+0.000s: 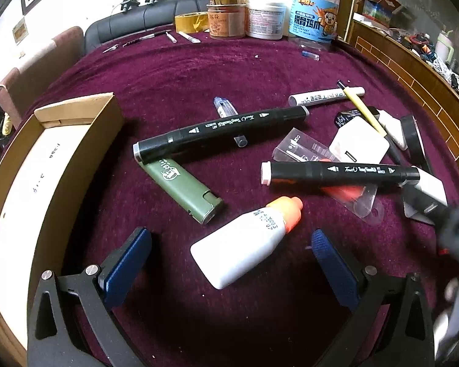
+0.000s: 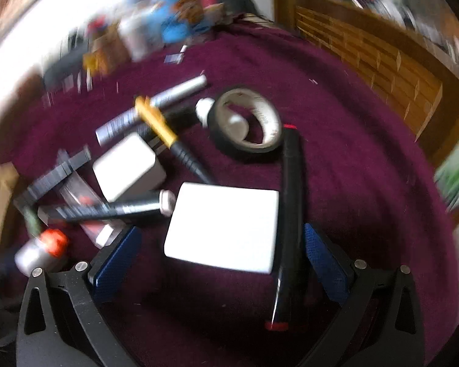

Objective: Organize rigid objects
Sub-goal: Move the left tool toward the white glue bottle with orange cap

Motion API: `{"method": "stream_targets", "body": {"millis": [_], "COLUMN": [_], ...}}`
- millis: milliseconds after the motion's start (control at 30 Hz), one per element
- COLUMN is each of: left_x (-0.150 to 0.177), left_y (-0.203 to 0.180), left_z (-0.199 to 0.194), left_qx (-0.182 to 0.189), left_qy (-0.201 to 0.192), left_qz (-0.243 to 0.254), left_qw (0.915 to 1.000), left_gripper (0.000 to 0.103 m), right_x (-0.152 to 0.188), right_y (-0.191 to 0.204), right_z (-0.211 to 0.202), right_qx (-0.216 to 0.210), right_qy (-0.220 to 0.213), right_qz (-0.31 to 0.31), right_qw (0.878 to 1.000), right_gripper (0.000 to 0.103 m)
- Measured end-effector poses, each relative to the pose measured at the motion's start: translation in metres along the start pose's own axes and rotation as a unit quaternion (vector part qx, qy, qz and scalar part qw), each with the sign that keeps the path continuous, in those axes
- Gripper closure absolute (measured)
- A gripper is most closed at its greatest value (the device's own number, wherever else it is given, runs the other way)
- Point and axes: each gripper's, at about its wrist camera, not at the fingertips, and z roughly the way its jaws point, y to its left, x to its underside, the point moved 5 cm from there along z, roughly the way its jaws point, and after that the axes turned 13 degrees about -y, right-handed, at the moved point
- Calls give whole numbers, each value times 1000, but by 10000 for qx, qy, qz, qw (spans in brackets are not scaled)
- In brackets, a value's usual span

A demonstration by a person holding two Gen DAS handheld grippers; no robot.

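White bottle [image 1: 241, 244] with orange cap, on its side between spread left fingers [image 1: 128, 263]; right fingers [image 2: 116, 263] likewise released

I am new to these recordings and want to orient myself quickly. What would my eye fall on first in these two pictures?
In the left wrist view, a white bottle with an orange cap lies on the purple cloth between the open jaws of the left gripper, with two black markers beyond it and an open cardboard box at the left. In the blurred right wrist view, a white block sits between the open jaws of the right gripper, a tape roll behind it.
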Motion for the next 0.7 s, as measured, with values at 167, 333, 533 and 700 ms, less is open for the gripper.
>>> {"method": "stream_targets", "body": {"millis": [167, 333, 533, 700], "left_x": [0, 1, 0, 0], "left_y": [1, 1, 2, 2], "left_z": [-2, -2, -2, -2], "left_qx": [8, 7, 44, 43], "left_qy": [-6, -3, 29, 43], "left_qz": [1, -1, 1, -4], "left_qw": [10000, 10000, 10000, 10000], "left_gripper": [1, 1, 1, 1], "right_x": [-4, -2, -2, -2], "right_y": [-10, 2, 1, 2], "right_z": [-3, 6, 7, 5], "right_qx": [-149, 80, 29, -23], "right_qy": [-92, 138, 295, 275], "right_qz": [760, 262, 175, 146], "right_qw": [9970, 9995, 9994, 9995], "right_gripper": [0, 0, 0, 0]}}
